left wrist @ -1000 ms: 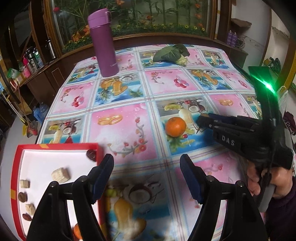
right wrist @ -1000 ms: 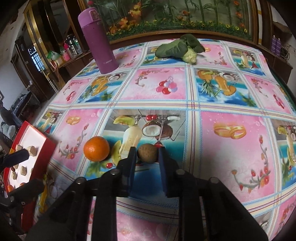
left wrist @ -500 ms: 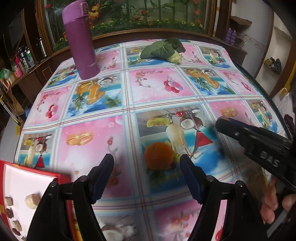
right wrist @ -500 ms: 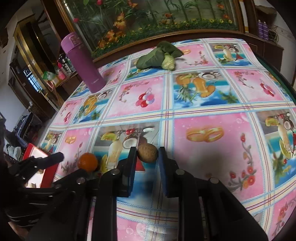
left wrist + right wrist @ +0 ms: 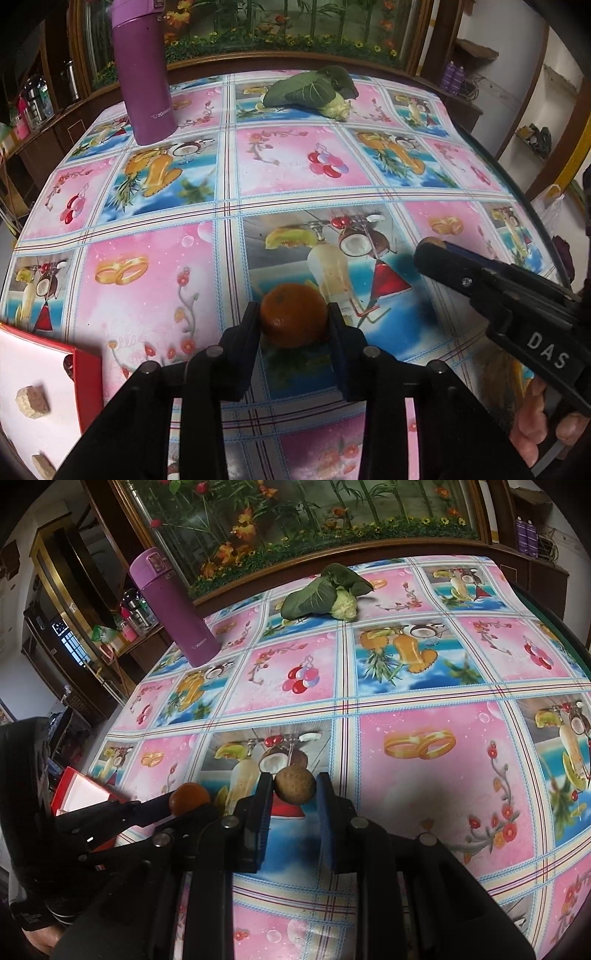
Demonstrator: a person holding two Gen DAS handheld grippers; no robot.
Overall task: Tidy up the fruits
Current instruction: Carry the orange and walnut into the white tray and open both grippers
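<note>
An orange [image 5: 293, 314] sits on the fruit-patterned tablecloth, between the fingers of my left gripper [image 5: 293, 308]. Its jaws are closing and both pads touch the orange's sides. In the right wrist view the same orange [image 5: 189, 798] shows at the left gripper's tip. My right gripper [image 5: 294, 781] is shut on a small round brown fruit [image 5: 295, 785] and holds it just above the cloth. From the left wrist view the right gripper [image 5: 428, 254] comes in from the right, with the brown fruit [image 5: 430, 242] peeking over its tip.
A red tray [image 5: 86, 387] with a white floor and several small brown pieces lies at the near left table edge. A tall purple flask [image 5: 142, 74] stands at the far left. A leafy green vegetable [image 5: 314, 90] lies at the far middle. A hand [image 5: 532, 424] grips the right tool.
My left gripper moved from beside the red tray over to the orange, and its wide-open jaws came in onto it. The right gripper kept the brown fruit and rolled a little.
</note>
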